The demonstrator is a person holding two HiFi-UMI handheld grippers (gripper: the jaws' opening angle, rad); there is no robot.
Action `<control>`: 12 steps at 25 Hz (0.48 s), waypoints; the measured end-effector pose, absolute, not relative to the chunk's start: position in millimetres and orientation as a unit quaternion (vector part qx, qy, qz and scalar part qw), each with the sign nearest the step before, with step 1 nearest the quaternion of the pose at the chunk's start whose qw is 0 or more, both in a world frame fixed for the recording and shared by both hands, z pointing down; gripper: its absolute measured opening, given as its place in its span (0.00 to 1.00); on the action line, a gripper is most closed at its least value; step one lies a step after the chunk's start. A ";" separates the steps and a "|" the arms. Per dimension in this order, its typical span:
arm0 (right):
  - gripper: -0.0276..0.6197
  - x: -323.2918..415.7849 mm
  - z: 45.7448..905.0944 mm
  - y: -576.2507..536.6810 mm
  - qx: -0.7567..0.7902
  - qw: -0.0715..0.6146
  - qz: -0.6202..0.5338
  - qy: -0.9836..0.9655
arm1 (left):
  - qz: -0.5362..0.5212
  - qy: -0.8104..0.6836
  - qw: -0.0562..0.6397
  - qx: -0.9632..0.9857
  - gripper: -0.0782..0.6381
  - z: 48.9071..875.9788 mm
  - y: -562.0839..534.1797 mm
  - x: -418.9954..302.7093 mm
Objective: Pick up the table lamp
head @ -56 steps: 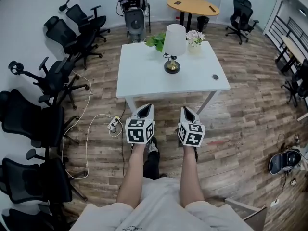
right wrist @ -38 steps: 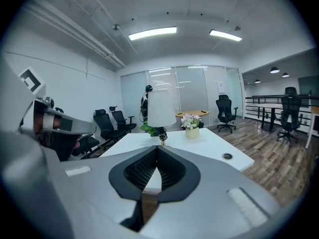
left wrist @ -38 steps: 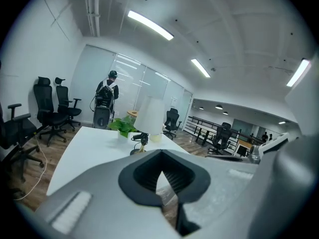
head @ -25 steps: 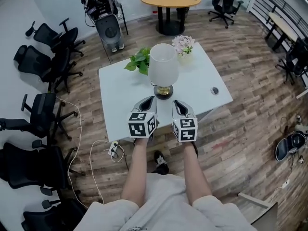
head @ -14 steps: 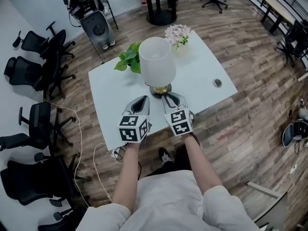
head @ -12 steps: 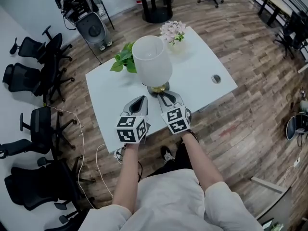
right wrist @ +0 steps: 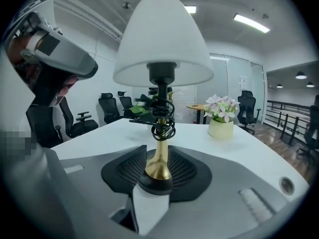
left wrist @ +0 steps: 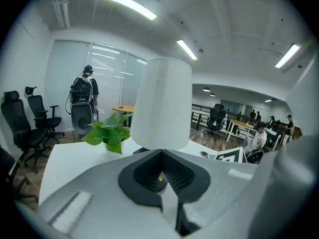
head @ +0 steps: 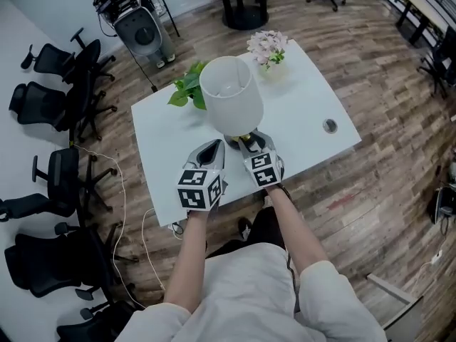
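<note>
The right tongs (head: 247, 142) are closed on the foot of the white-shaded table lamp with a gold stem (head: 230, 95). The lamp stands upright near the front edge of the white rectangular surface (head: 303, 120). In the head view the shade hides the stem and the tongs cover the base, so it cannot be told whether the base touches the surface. The right gripper view shows ribbed black pads (right wrist: 187, 171) pressed to either side of the flared stem, and a black cord (right wrist: 162, 118) coiled higher up. The left tongs (head: 211, 148) sit just beside, drawn together on nothing. The left gripper view shows mostly the shade, with a gold glint through the slit. Behind the lamp are a green leafy potted plant (head: 187, 90) and a pot of pale pink flowers (head: 268, 46).
</note>
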State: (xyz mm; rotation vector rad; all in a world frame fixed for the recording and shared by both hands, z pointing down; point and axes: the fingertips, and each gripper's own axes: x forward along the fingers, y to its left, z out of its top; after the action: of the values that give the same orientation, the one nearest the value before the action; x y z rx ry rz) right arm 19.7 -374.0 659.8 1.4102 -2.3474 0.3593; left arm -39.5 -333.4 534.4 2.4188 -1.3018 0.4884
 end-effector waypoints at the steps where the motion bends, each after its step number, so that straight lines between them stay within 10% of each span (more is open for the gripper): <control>1: 0.28 20.5 663.3 -378.4 0.498 0.193 0.126 -0.836 | 0.171 -0.461 0.176 0.853 0.11 535.3 -336.9 -39.0; 12: 0.41 5.5 690.0 -423.2 0.468 0.199 0.084 -0.857 | 0.144 -0.468 0.137 0.861 0.11 517.6 -359.0 -36.3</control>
State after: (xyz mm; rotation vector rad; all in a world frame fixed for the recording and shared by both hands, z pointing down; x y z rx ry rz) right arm 5.5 -423.2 690.0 1.3079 -2.3974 0.2360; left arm -36.3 -359.0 517.6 2.4907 -1.3555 0.4163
